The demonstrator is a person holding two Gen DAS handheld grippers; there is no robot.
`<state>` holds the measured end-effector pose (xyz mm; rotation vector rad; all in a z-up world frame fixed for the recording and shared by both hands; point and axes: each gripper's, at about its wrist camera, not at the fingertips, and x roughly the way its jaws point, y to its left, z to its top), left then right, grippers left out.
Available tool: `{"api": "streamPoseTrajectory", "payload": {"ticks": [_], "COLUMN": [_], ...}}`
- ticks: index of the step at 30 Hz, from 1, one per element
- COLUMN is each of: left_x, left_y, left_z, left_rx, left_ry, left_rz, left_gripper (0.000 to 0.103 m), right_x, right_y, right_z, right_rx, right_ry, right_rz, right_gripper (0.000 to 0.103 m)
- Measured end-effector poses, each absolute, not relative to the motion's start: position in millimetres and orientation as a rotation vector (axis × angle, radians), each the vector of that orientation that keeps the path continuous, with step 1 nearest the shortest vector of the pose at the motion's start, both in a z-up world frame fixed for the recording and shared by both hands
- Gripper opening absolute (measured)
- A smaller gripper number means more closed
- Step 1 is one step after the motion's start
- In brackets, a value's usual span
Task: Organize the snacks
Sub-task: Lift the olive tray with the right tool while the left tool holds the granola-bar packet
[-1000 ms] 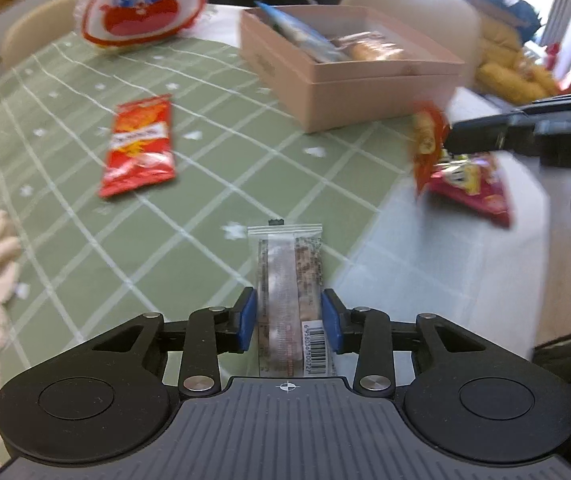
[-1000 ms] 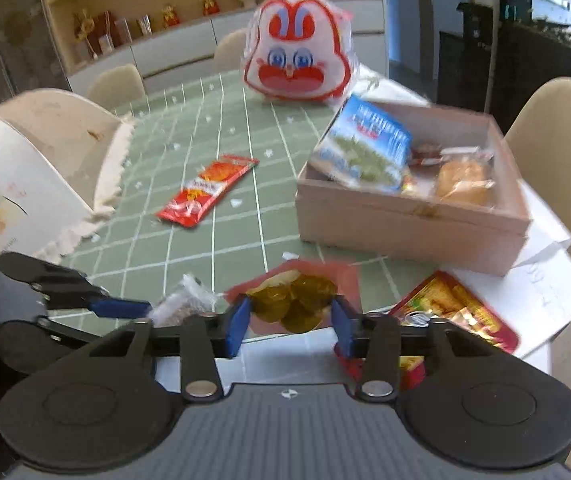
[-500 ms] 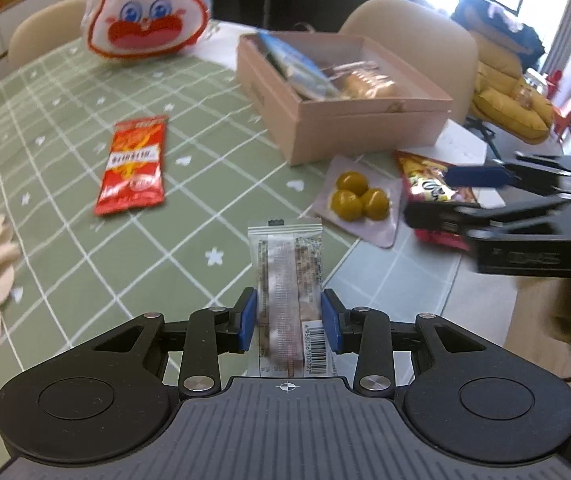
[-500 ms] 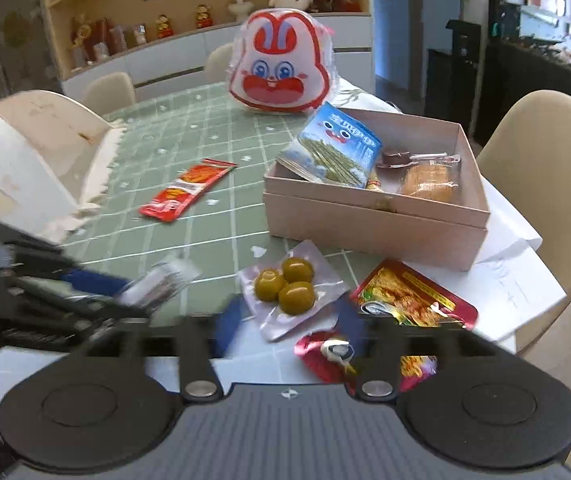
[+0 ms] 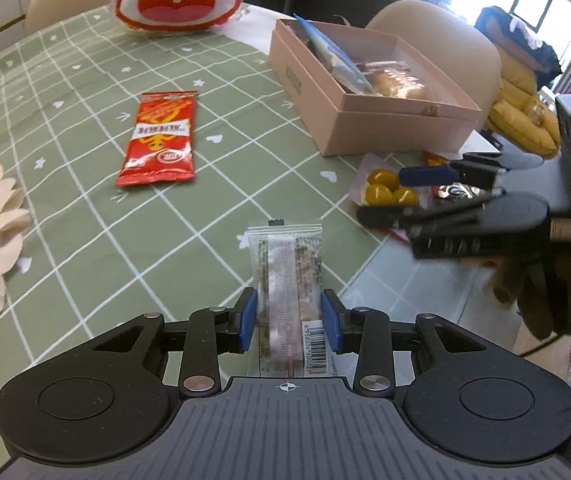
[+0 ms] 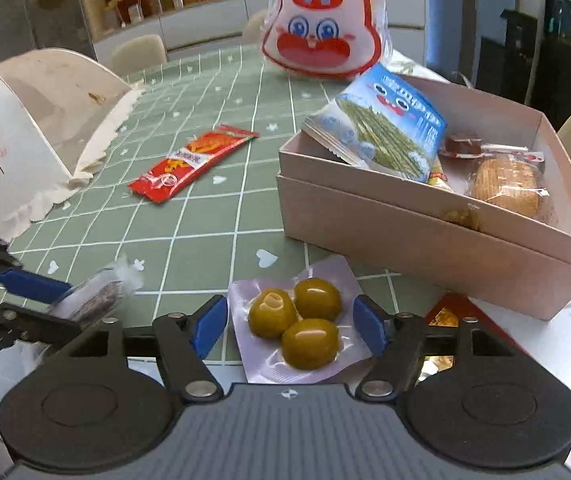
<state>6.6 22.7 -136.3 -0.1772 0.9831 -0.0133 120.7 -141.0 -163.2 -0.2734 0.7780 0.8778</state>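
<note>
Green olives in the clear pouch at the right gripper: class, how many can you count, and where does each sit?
3. In the pouch between the open right gripper fingers: one olive left, one upper right, one nearest the camera. None seems hidden.

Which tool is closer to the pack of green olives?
The right tool: its open jaws sit on either side of the olive pack. The left tool is further off, gripping a snack bar over the green cloth.
</note>
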Motion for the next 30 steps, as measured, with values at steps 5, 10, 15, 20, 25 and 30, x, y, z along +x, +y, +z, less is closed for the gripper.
{"api": "streamPoseTrajectory", "payload": {"ticks": [5,10,15,20,25,30], "left_x": [20,12,5,1,8,18], "left_y": [23,21,11,-2,-13,-22], "left_z": [-142,-139,-134,-120,-98,-91], "left_rx": [-0.163,-0.154,-0.140,-0.120,-0.122,-0.109], "left_ry": [0.997,0.992,0.984,0.942,0.850,0.832], "left_rz": [-0.046,-0.048,-0.048,-0.081,-0.112,-0.127], "left_gripper": [0.040,0.040,0.040,0.040,0.040,0.040], "right_x": [109,101,92,84,79,77], "right_y": [-129,-132,-147,-172,-199,-210], "right_z": [-161,-148,-130,-108,-72,-78], "right_rx": [-0.352,-0.348,-0.316,-0.275,-0.259,-0.269], "right_ry": [0.754,0.726,0.715,0.697,0.626,0.634], "right_rz": [0.856,0.849,0.859,0.832,0.809,0.789], "right_gripper": [0.058,0.039,0.027,0.011,0.000,0.010]}}
